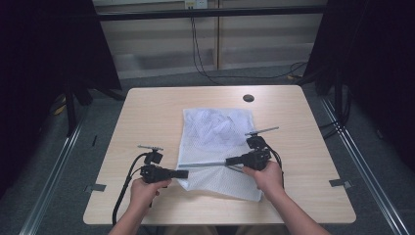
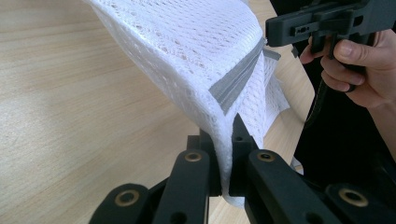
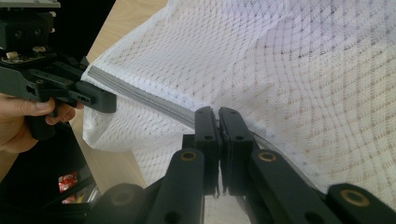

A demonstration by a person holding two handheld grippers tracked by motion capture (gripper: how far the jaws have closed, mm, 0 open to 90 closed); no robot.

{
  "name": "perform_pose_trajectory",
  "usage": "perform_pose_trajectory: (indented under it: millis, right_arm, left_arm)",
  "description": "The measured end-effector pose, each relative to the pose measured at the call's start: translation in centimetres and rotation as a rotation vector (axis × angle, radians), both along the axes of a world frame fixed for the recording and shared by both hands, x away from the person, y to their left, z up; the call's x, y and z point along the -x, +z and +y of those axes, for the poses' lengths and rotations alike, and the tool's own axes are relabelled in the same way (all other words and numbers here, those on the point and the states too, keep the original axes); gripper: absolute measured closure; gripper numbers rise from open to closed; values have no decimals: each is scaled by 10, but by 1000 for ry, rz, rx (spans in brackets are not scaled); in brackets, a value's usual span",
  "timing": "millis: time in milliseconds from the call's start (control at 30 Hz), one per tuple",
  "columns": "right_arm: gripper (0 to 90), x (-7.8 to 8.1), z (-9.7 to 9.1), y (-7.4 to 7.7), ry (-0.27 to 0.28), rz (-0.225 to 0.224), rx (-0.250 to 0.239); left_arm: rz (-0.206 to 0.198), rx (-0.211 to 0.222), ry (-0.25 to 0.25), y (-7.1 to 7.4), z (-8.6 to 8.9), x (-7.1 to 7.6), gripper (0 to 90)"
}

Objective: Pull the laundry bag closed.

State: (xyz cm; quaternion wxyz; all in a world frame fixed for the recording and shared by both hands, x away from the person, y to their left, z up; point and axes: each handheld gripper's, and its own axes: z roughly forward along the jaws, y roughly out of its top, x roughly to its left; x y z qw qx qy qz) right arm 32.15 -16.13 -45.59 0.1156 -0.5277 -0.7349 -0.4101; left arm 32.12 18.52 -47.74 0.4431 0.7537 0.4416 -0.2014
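Observation:
A white mesh laundry bag (image 1: pixel 215 142) with a grey zipper strip (image 1: pixel 205 165) lies in the middle of the table, something white bunched inside its far half. My left gripper (image 1: pixel 185 173) is shut on the bag's near left edge; in the left gripper view the mesh (image 2: pixel 196 51) rises from between the closed jaws, with the zipper strip (image 2: pixel 236 79) beside them. My right gripper (image 1: pixel 229 160) is shut on the zipper strip's right end; the right gripper view has the strip (image 3: pixel 140 95) running from its jaws to the left gripper (image 3: pixel 100 100). The strip is stretched between both grippers.
The light wooden table (image 1: pixel 147 112) has a dark round cable hole (image 1: pixel 248 98) near its far edge. Black curtains hang at both sides, and cables run across the grey floor behind. Metal brackets (image 1: pixel 95 188) sit at the table's near corners.

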Motion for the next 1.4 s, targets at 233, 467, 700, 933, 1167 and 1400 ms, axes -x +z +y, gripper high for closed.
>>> perform_pose_trajectory:
  millis: [233, 467, 700, 933, 1167, 1400]
  right_arm:
    - [869, 0, -2, -1, -8, 9, -1]
    - [869, 0, -3, 0, -3, 4, -2]
    - [869, 0, -7, 0, -7, 2, 8]
    - [869, 1, -11, 0, -8, 4, 10]
    - [869, 2, -14, 2, -12, 2, 9]
    - [869, 3, -18, 2, -18, 0, 14]
  left_arm:
    - [-1, 2, -4, 0, 0, 0, 891]
    - [2, 2, -4, 0, 0, 0, 891]
    - [2, 2, -6, 0, 0, 0, 891]
    - [6, 7, -2, 0, 1, 0, 891]
    - [8, 7, -3, 0, 0, 0, 891]
    - [9, 9, 1, 0, 1, 0, 891]
